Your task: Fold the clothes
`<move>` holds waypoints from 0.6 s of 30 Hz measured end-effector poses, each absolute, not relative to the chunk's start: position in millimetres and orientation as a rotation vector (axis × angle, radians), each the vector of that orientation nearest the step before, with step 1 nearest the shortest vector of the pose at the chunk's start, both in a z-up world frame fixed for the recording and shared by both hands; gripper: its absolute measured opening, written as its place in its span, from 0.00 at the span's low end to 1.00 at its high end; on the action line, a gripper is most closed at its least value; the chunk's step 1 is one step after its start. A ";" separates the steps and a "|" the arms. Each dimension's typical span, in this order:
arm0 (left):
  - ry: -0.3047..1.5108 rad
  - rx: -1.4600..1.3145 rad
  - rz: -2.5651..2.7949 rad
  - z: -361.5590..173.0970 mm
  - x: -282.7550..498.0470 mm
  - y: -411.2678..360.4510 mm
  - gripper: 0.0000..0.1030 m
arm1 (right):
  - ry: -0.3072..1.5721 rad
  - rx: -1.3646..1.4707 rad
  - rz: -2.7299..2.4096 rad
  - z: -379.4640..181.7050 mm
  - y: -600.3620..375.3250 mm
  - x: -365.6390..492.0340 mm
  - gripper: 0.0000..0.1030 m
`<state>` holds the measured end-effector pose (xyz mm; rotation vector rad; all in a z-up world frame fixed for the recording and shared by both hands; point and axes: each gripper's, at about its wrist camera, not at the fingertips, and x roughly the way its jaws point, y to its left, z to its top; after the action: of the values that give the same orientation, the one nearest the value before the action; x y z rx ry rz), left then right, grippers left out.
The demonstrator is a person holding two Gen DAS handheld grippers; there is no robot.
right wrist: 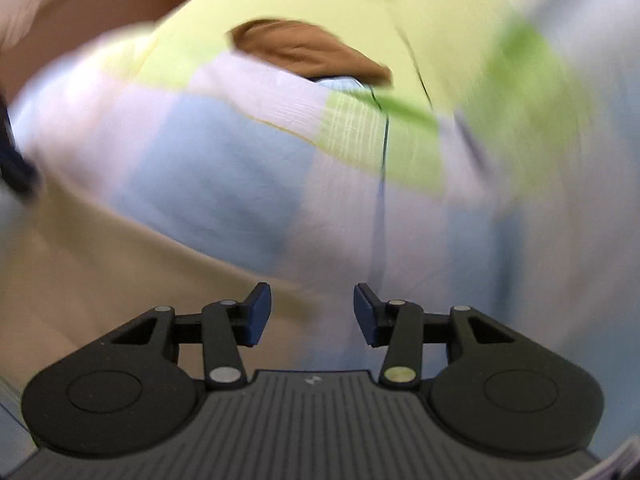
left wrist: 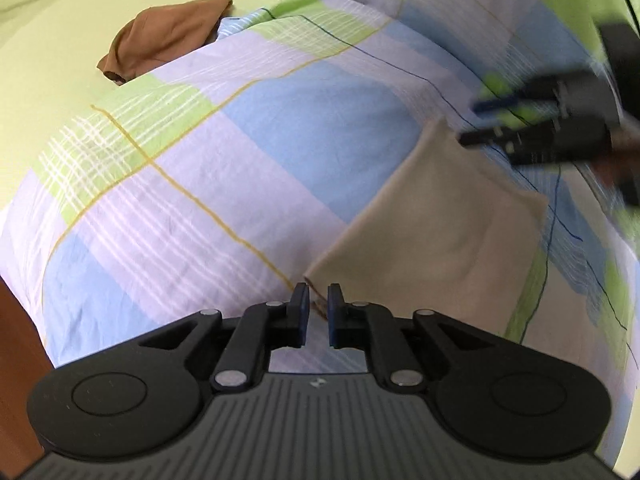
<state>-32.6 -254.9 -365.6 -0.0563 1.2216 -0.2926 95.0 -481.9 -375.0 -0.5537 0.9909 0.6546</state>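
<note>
**Clothes on the bed, both claws off the fabric**

Clothes first: the beige garment [left wrist: 436, 232] lies folded flat on the checked bedcover [left wrist: 248, 184], a neat panel with one corner reaching down towards the lower middle of the left wrist view. And the backdrop is big: that bedcover in lilac, blue and green squares fills most of both views, with a plain pale green sheet [left wrist: 52, 40] running beyond it at the far side. Up on that boundary sits a crumpled brown garment [left wrist: 168, 36], partly on the green sheet, partly tucked against the edge of the bedcover, well apart from the beige one.

Now the claws. Over on the right of the left wrist view, the right claw [left wrist: 476, 124] hangs blurred just above the far corner of the beige garment, fingers spread, nothing between them. Its own camera agrees: the blue pads [right wrist: 256, 316] stand clearly apart over beige cloth and bedcover, though the picture is badly smeared.

The left claw [left wrist: 318, 312] sits over the near corner of the beige garment. Its pads are close but not together; a narrow gap shows, and the cloth seen through it lies below, not pinched.
</note>
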 end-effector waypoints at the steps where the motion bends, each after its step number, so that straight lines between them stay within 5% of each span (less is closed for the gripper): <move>1: 1.209 -0.024 -0.299 -360.0 -32.0 -256.3 0.10 | 0.975 -0.497 0.529 -376.0 -490.6 83.4 0.38; 4: 1.213 0.019 -0.341 -347.9 -26.7 -254.8 0.45 | 0.933 -0.163 0.249 -361.1 -523.6 37.3 0.40; 14: 1.387 0.144 -0.686 -387.7 32.0 -272.2 0.45 | 1.075 0.065 0.106 -360.1 -459.6 -126.4 0.42; 18: 1.457 0.114 -0.825 -403.5 49.0 -271.3 0.36 | 1.047 0.084 -0.070 -358.8 -420.4 -149.1 0.49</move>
<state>49.0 -271.3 -403.5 0.1141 1.4571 -0.8250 -149.1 -420.4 -358.8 0.0841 1.0473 -0.0700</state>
